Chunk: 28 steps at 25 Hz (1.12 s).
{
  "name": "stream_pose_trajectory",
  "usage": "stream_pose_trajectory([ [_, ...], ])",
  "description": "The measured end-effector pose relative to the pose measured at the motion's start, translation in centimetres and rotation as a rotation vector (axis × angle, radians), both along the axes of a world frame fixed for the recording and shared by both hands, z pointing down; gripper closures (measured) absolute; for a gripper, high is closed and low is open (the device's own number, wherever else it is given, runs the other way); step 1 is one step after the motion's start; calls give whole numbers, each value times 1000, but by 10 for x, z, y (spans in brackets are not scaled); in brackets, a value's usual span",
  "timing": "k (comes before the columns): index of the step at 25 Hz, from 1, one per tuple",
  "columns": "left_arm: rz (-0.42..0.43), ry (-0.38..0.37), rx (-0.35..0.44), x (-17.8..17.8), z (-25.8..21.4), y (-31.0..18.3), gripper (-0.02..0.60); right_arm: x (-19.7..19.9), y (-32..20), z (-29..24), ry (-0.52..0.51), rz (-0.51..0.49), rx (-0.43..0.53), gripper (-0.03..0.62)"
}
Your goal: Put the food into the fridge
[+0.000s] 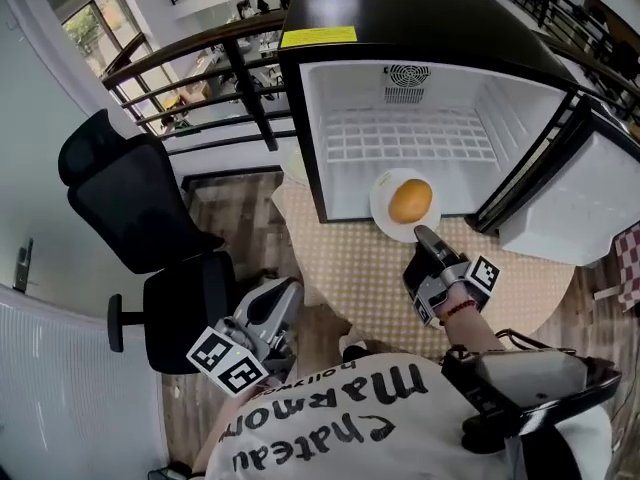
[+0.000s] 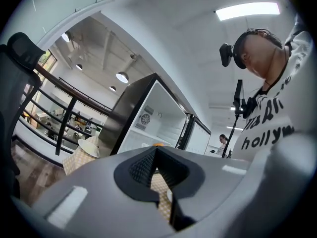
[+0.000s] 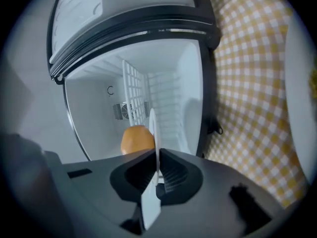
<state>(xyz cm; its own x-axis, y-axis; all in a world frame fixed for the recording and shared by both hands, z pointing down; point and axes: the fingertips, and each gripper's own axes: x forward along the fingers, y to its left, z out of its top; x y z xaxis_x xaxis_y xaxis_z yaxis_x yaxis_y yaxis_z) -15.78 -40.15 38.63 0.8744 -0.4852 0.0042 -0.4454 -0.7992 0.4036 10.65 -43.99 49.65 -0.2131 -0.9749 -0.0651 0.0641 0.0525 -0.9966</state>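
Note:
A small black fridge [image 1: 420, 118] stands open on a table, its white inside bare. An orange-brown bun [image 1: 410, 200] lies on a white plate [image 1: 384, 215] at the fridge's front sill. My right gripper [image 1: 424, 236] is shut on the plate's near rim. In the right gripper view the plate [image 3: 153, 128] runs edge-on between the pads of the right gripper [image 3: 157, 155], with the bun [image 3: 137, 139] behind it and the fridge [image 3: 163, 93] beyond. My left gripper [image 1: 288, 290] hangs low beside the table's left edge, shut and holding nothing; the left gripper [image 2: 156, 150] faces the fridge [image 2: 148, 118] from the side.
The fridge door [image 1: 585, 193] swings open to the right. A yellow checked cloth [image 1: 370, 278] covers the round table. A black office chair [image 1: 140, 218] stands at the left, with a dark railing [image 1: 235, 78] behind it and a white radiator [image 1: 60, 388] at the lower left.

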Motion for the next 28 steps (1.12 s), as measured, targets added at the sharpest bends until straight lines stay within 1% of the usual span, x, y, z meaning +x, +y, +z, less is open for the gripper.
stream_pose_trajectory([
  [2,-12,-5,-20,-1,6,-14,575,8,-15,12,47,22,-37,572],
  [6,-36,-23,-47,-7,19,-35,575,25,-34,38,176,54,-142,572],
  [11,-65,-14,-79,-19,32,-56,575,37,-59,48,266,80,-166,572],
  [18,-57,-37,-116,-21,42,-70,575,44,-86,50,419,57,-232,572],
  [21,-48,-50,-113,-19,42,-77,575,43,-95,50,497,32,-246,572],
  [25,-27,-90,-108,-14,44,-85,575,43,-107,46,605,-6,-264,572],
  [28,-12,-82,-116,-10,45,-87,575,47,-113,45,674,-23,-294,571],
])
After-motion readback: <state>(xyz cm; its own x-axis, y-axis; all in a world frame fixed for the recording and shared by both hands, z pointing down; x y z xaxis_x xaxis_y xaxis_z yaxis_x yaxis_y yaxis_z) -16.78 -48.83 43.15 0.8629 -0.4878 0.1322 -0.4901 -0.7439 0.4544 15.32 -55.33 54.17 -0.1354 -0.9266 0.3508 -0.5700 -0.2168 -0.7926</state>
